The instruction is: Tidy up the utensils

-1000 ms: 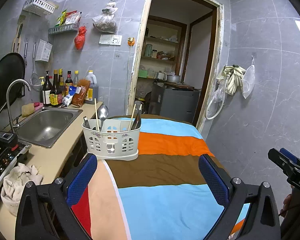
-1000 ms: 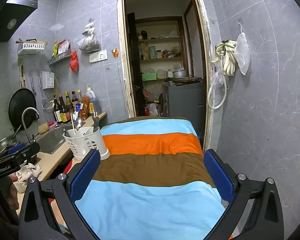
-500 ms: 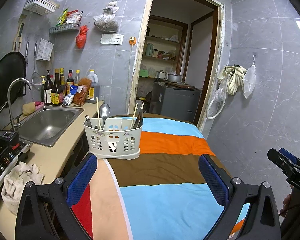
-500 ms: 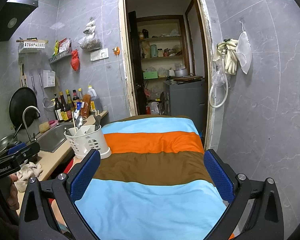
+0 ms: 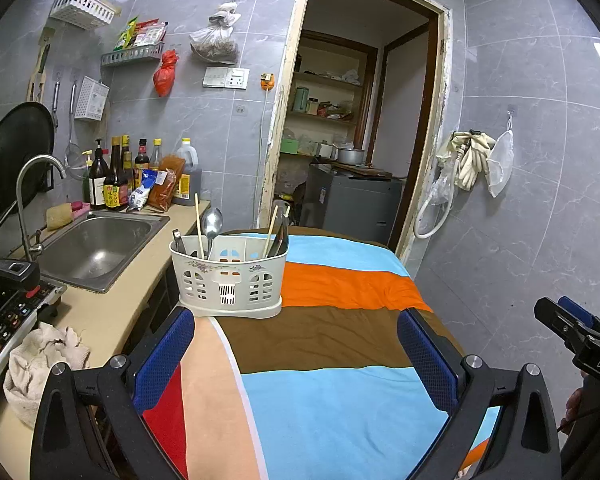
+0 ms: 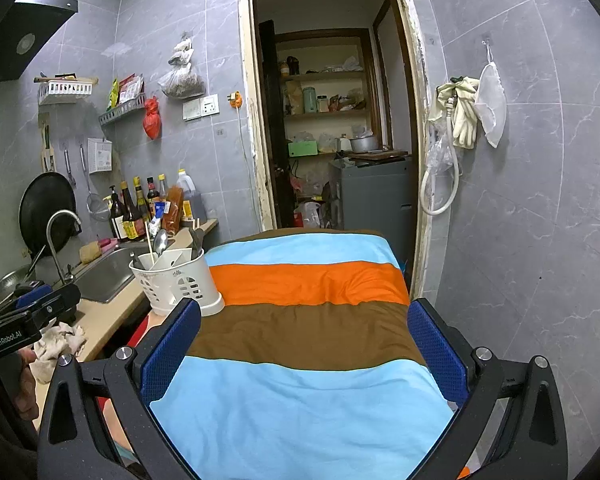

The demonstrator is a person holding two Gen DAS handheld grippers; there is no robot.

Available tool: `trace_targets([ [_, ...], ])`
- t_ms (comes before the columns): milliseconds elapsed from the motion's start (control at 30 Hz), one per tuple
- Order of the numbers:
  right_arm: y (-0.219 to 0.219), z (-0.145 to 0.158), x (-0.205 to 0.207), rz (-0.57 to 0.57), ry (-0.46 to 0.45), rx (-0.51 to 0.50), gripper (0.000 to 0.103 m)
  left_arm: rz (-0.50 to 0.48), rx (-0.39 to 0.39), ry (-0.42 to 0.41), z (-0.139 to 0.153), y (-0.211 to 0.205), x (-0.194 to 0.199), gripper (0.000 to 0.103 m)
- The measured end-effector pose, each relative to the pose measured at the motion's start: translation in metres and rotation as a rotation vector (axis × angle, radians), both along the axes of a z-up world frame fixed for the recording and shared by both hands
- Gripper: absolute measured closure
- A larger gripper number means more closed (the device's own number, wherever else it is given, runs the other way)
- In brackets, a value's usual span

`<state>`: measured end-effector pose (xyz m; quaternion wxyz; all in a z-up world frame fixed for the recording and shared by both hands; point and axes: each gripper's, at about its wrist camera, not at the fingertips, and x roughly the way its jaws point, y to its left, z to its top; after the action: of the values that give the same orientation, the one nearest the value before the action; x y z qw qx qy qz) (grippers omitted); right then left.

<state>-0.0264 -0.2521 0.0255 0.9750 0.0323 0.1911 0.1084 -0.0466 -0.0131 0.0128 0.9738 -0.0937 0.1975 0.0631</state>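
Note:
A cream utensil caddy (image 5: 229,279) stands at the left edge of the striped cloth (image 5: 340,352). It holds a metal spoon (image 5: 212,224), chopsticks (image 5: 198,220) and dark utensils (image 5: 281,236). It also shows in the right wrist view (image 6: 178,280). My left gripper (image 5: 296,344) is open and empty, just short of the caddy. My right gripper (image 6: 304,340) is open and empty over the cloth, right of the caddy.
A steel sink (image 5: 96,248) with a tap (image 5: 32,196) sits left on the counter (image 5: 100,312). Sauce bottles (image 5: 116,180) line the wall. A rag (image 5: 44,360) and a cooker panel (image 5: 4,320) lie near left. An open doorway (image 5: 348,140) is behind.
Both grippers have lifted slightly and moved a little towards the caddy, which sits lower and larger in both views. Both stay open.

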Motion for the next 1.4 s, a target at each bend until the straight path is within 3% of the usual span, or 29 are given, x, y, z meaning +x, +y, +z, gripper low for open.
trace_targets([
  [1400, 0.0051, 0.0008, -0.0013, 0.001, 0.007, -0.002, 0.002, 0.006, -0.002, 0.007, -0.0009, 0.0056, -0.0002, 0.001],
])
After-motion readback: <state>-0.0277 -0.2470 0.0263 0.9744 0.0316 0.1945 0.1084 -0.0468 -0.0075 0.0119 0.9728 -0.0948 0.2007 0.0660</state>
